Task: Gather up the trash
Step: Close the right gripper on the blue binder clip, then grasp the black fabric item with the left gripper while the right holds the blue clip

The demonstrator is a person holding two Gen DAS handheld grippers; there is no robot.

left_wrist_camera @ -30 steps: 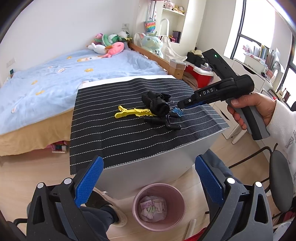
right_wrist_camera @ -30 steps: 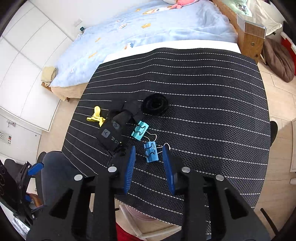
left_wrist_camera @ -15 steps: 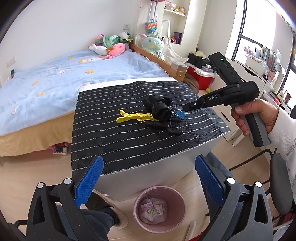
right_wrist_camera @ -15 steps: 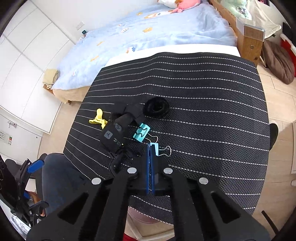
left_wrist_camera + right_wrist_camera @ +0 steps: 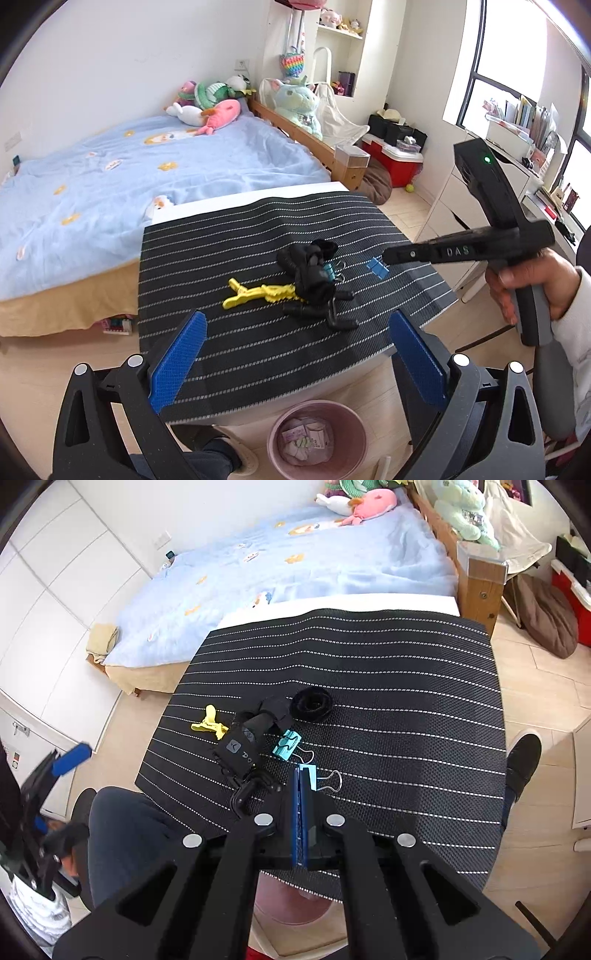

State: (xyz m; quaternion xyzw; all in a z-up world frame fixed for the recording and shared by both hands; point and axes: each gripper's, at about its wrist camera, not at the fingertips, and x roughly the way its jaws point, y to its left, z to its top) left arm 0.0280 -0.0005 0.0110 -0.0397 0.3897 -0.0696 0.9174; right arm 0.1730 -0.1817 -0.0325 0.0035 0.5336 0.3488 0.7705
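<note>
From the left wrist view, the left gripper hung with its fingers wide apart and empty, held back from the near edge of the table and above the pink bin on the floor. The bin held some paper scraps. On the striped mat lay a yellow clip, a black strap bundle and a teal clip half hidden against the bundle. The right gripper reached in from the right, its tip at a blue clip; whether the clip had cleared the mat could not be told here.

From the right wrist view, the right gripper was closed tight on the blue clip, pads on the clip's body, its wire handles sticking out to the right. The teal clip lay just beyond, close to the held one, with the strap bundle to its left and the yellow clip further left. The bin's pink rim showed beneath the table edge, directly under the gripper.

The step looked like carrying the blue clip to the bin. Doing it well probably meant lifting straight up first, so the wire handles would not catch the teal clip's loops or the strap, keeping the squeeze firm because the grip sat near the clip's edge, then drawing back over the table edge and releasing only once above the bin's mouth. The left gripper was best kept out of that path.
</note>
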